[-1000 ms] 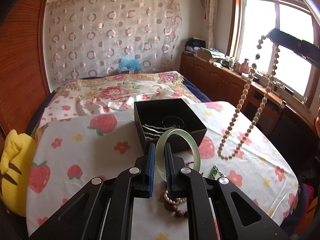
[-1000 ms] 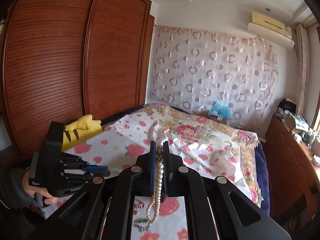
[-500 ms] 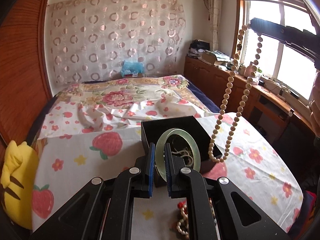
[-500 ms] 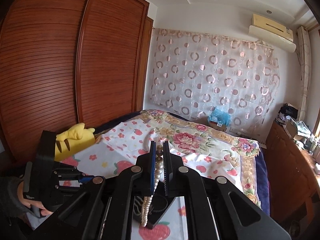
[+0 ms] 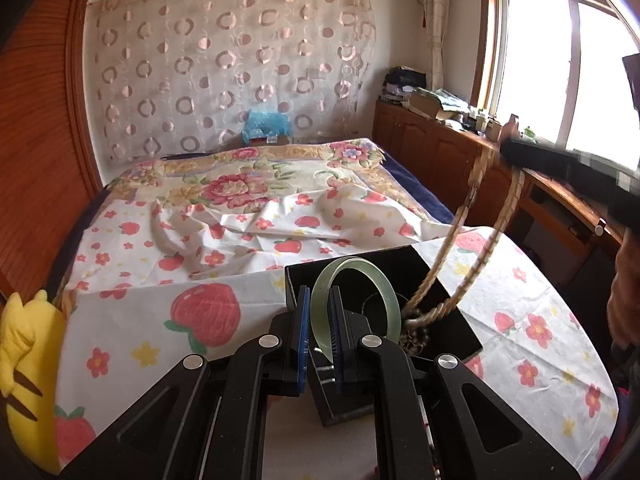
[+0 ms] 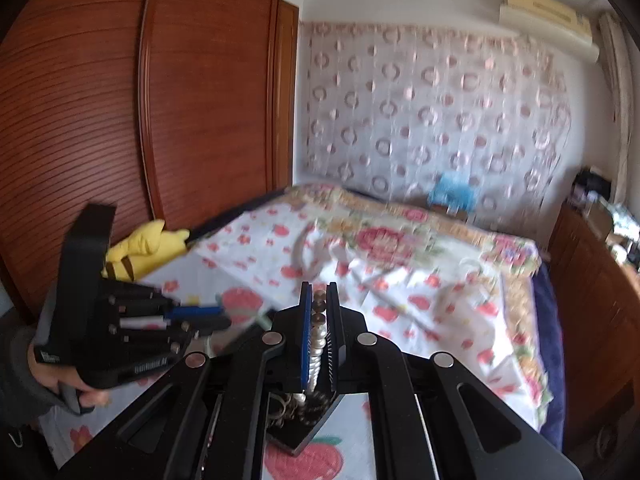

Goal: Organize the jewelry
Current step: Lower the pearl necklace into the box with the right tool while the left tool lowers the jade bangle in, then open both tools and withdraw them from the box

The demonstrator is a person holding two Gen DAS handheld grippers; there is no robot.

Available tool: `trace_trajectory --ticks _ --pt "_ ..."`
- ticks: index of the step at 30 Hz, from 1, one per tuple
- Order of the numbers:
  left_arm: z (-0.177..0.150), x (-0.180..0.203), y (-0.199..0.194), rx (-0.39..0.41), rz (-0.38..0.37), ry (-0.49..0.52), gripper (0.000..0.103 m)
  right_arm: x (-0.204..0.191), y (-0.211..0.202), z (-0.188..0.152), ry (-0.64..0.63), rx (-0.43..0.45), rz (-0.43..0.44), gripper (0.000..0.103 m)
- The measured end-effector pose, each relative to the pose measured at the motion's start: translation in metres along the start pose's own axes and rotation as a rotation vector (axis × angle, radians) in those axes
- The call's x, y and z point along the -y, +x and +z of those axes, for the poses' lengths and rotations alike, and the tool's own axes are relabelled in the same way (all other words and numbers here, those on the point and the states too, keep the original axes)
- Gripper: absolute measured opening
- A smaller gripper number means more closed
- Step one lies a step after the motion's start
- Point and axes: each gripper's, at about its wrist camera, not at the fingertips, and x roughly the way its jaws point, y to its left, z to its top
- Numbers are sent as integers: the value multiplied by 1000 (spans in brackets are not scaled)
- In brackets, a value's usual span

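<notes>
Left gripper pinches the green bangle upright above the black box. Right gripper clamps the pearl necklace — its loop hangs into the box.

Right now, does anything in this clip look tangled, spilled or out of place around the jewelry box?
Nothing looks wrong. The bead necklace hangs from the right gripper with its lower end already piling inside the black box; the green bangle sits pinched upright in the left gripper over that box.
</notes>
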Motion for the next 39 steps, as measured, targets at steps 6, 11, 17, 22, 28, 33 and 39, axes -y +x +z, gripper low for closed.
trace_trajectory --ticks 6,11,17,22,28,33,39 --pt "6 2 19 -21 -7 12 8 -2 31 -29 26 -87 21 9" --pt "9 5 27 -38 -26 15 9 0 35 -41 40 -102 21 9" --pt "11 6 23 -30 -25 17 10 -1 23 -51 58 -94 16 16" --pt "3 8 5 -13 -26 22 10 -6 12 -62 63 -94 9 16" --pt "-16 9 -17 -17 -24 17 10 -18 -1 -84 71 -106 -10 19" --pt "-44 9 -35 -31 -25 11 11 -22 -6 -114 116 -139 -26 28" --pt "-79 7 -50 -59 -22 -8 11 -29 -8 -148 156 -188 -45 28"
